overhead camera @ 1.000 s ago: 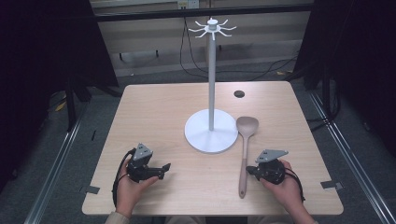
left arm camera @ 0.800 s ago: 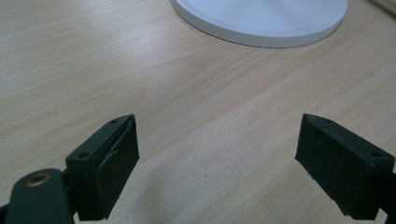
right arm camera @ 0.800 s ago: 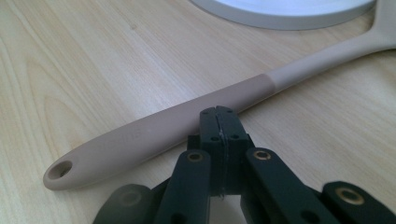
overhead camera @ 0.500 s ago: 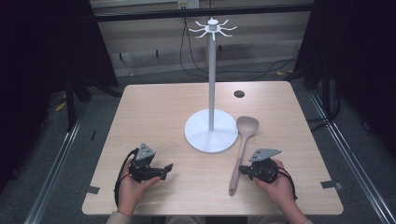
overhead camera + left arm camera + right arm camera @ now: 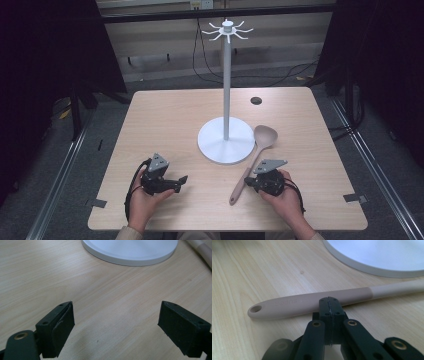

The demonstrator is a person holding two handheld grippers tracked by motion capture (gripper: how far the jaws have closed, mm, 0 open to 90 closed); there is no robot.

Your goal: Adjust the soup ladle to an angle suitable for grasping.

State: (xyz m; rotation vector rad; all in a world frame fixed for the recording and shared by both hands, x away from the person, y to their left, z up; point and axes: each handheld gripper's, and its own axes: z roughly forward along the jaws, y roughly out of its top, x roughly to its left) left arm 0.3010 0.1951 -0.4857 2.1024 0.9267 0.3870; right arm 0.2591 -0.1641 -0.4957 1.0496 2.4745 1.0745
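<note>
Desk [image 5: 165, 120]: spoon [image 5: 252, 160] lies unlifted by the stand [image 5: 226, 145]. Right hand-held gripper [image 5: 250, 184] pressed together against its handle; left hand-held gripper [image 5: 182, 181] spread, idle.

One spoon [image 5: 252, 162] at lower centre-right of the high view. One white stand [image 5: 226, 140] at centre, with one round base and one pole topped by a ring of hooks, too fine to count. One wooden table [image 5: 170, 115]. One small dark disc [image 5: 256, 100] near the upper right of the tabletop. Two grippers, left [image 5: 183, 181] and right [image 5: 248, 183], in two hands.
</note>
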